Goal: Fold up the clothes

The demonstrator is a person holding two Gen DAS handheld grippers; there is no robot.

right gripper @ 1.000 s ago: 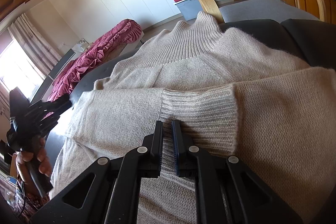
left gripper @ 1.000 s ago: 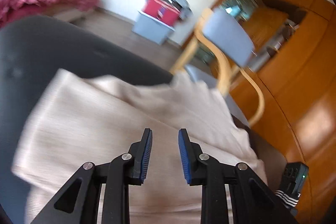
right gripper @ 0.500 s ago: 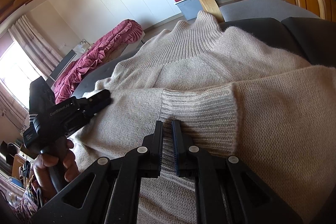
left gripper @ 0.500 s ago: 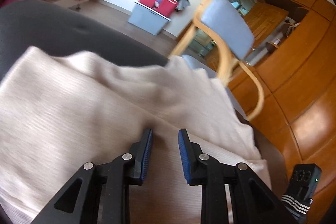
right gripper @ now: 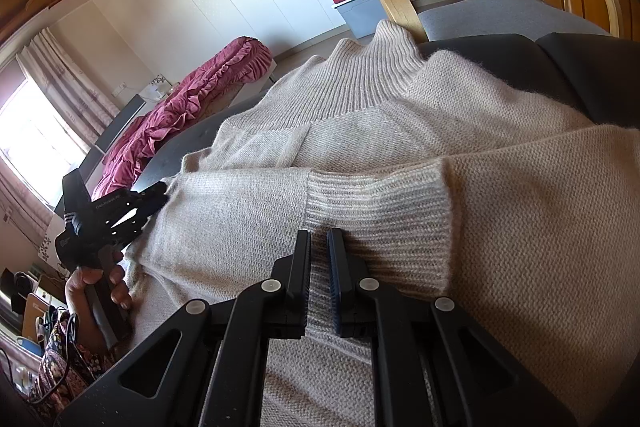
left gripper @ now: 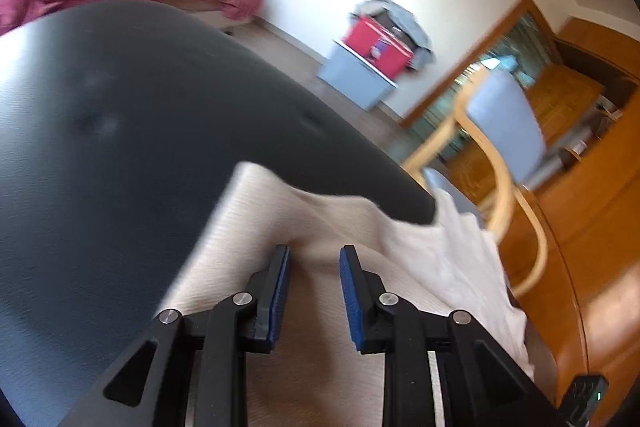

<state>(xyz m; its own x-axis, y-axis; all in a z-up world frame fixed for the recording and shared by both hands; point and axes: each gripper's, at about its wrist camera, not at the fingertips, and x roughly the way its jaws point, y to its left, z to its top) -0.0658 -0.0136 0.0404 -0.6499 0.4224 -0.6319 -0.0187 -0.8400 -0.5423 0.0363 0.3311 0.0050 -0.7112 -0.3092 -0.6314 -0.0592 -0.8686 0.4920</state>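
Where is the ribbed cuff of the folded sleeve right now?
In the right wrist view, the ribbed cuff lies across the beige sweater mid-frame, just beyond the right claw tips.

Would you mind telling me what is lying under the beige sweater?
The beige sweater lies on a dark padded surface, which shows along its left and far edges. Whatever sits beneath the sweater's middle is covered by the knit and cannot be seen.

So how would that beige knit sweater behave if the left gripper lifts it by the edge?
The beige knit sweater would likely droop: it lies creased and folded on the dark cushion. Its fuzzy, ribbed knit probably grips the left gripper's pads rather than slipping. The folded sleeve cuff might slide off.
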